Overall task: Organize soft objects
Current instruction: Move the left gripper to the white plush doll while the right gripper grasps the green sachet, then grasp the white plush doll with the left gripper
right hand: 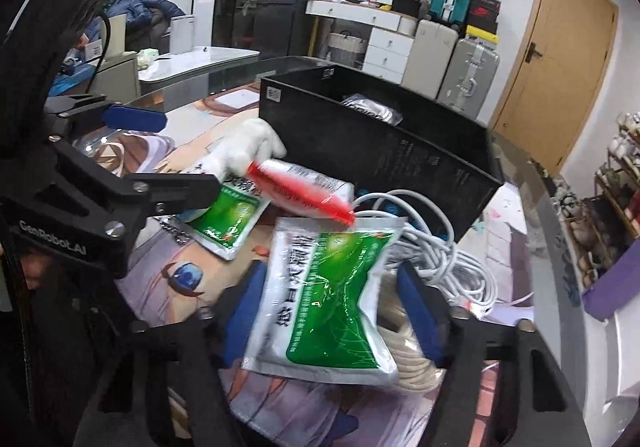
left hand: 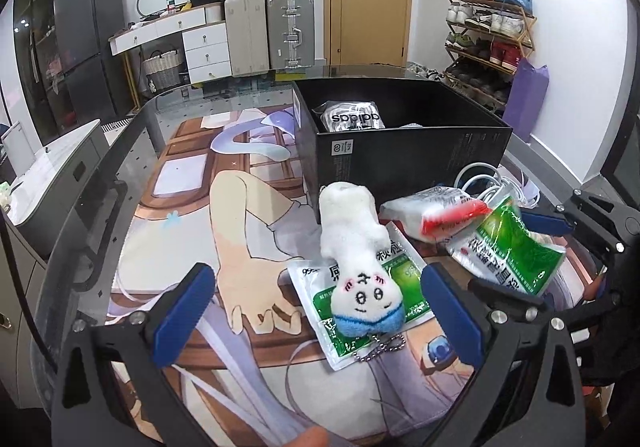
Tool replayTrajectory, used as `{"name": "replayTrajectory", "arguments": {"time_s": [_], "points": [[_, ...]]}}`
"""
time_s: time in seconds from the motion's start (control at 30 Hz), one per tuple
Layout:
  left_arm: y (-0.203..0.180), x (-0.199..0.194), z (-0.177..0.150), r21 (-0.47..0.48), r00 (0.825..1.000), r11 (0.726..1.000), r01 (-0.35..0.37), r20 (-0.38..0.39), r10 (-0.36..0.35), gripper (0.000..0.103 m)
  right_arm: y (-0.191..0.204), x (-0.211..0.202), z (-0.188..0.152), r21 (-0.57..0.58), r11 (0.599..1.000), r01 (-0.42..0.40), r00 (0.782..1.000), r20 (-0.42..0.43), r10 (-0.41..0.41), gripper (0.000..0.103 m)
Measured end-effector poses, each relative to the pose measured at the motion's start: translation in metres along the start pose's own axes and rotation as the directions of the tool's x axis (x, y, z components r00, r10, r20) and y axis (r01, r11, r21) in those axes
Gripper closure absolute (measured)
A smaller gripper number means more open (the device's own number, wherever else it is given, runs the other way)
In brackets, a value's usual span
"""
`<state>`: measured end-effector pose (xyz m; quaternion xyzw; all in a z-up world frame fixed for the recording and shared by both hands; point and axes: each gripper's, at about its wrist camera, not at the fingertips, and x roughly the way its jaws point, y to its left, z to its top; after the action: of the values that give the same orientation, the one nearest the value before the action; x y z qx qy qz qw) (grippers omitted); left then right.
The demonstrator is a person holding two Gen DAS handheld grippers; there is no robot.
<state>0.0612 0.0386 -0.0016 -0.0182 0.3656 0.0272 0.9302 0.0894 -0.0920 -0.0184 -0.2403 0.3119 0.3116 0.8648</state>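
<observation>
Right gripper [right hand: 328, 311] is clamped on a green pouch [right hand: 320, 299], at 5 o'clock from the black box [right hand: 384, 151]. Left gripper [left hand: 316, 311] stands open around the plush toy [left hand: 360, 259]. Risk: the slick pouch slips, or snags the white cable [right hand: 452, 259].

1. My left gripper [left hand: 316, 311]: matte black frame, angular arms w/ triangular cut-outs.
2. Its fingers [left hand: 182, 317] carry blue pads, flat & rectangular, rounded ends.
3. Silver round screws at the arm joints, approx. two per side; smaller ones further back.
4. My right gripper [right hand: 332, 311]: same black build, blue pads, silver screws near the pad bases.
5. In the right wrist view the left unit's side plate reads "GenRobot.AI" in pale letters, one big silver bolt beside it.
6. Thin black cable curves up behind that unit, upper left.
7. Black housing w/ rounded top above the cable.
</observation>
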Motion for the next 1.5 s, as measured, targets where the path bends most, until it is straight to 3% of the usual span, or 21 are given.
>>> {"name": "replayTrajectory", "arguments": {"time_s": [0.2,0.43,0.8,0.87,1.0,1.1,1.17,1.2,1.5], "points": [[0.002,0.003,0.001,-0.004,1.000,1.000,-0.001,-0.003,0.001,0.000,-0.016,-0.007,0.001,0.053,0.997,-0.059,0.998,0.031,0.057,0.056],[0.004,0.009,0.004,0.001,1.000,1.000,-0.002,-0.006,0.002,0.000,-0.033,-0.025,0.000,0.109,0.989,-0.104,0.992,0.082,0.095,0.056],[0.009,0.020,0.011,0.002,1.000,1.000,0.006,-0.024,-0.006,0.003,-0.060,-0.031,-0.007,0.158,0.987,-0.030,0.997,0.079,0.017,0.056],[0.008,0.020,0.011,0.004,0.999,1.000,0.026,-0.029,-0.026,0.014,-0.062,-0.032,-0.009,0.163,0.986,-0.027,0.996,0.085,0.014,0.056],[0.002,0.018,0.009,0.026,0.999,0.999,0.035,-0.022,-0.035,0.025,-0.061,-0.035,-0.010,0.167,0.985,-0.029,0.996,0.091,0.014,0.056],[-0.003,0.017,0.009,0.046,0.999,0.998,0.048,-0.013,-0.047,0.045,-0.061,-0.034,-0.010,0.166,0.986,-0.032,0.996,0.091,0.017,0.056],[-0.005,0.015,0.008,0.053,0.998,0.997,0.055,-0.007,-0.055,0.065,-0.061,-0.035,-0.010,0.165,0.986,-0.033,0.995,0.093,0.018,0.056],[-0.005,0.014,0.009,0.054,0.998,0.997,0.062,-0.004,-0.062,0.069,-0.060,-0.035,-0.011,0.164,0.986,-0.036,0.996,0.092,0.021,0.056],[-0.002,-0.002,0.011,0.027,0.996,0.997,0.076,0.038,-0.077,0.071,-0.060,-0.036,-0.010,0.164,0.986,-0.038,0.994,0.104,0.021,0.056]]}}
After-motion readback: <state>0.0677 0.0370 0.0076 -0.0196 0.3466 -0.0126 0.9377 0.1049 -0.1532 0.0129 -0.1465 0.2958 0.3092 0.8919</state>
